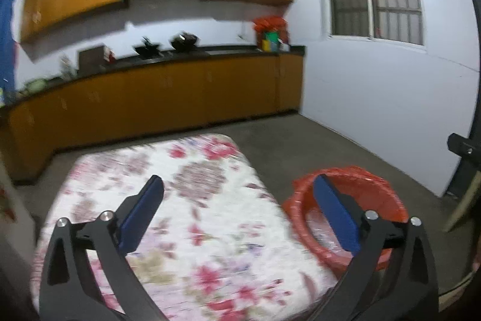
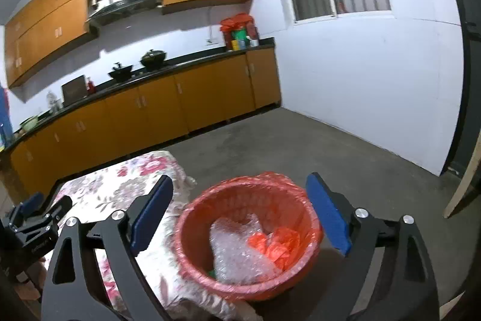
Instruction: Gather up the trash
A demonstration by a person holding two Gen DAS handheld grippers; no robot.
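Both tongs, left (image 1: 237,194) and right (image 2: 239,194), stood wide apart and held nothing. The red-lined trash basket (image 2: 192,218) sat just beside the floral tabletop (image 1: 210,170), with bubble wrap (image 2: 237,248) and a red bag (image 2: 278,245) inside.

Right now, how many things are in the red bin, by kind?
Bubble wrap: 1
Orange-red plastic bag: 1
Small green thing, mostly hidden: 1
Total in the bin: 3

Left gripper (image 1: 237,200) and right gripper (image 2: 239,200): jaws wide, empty.
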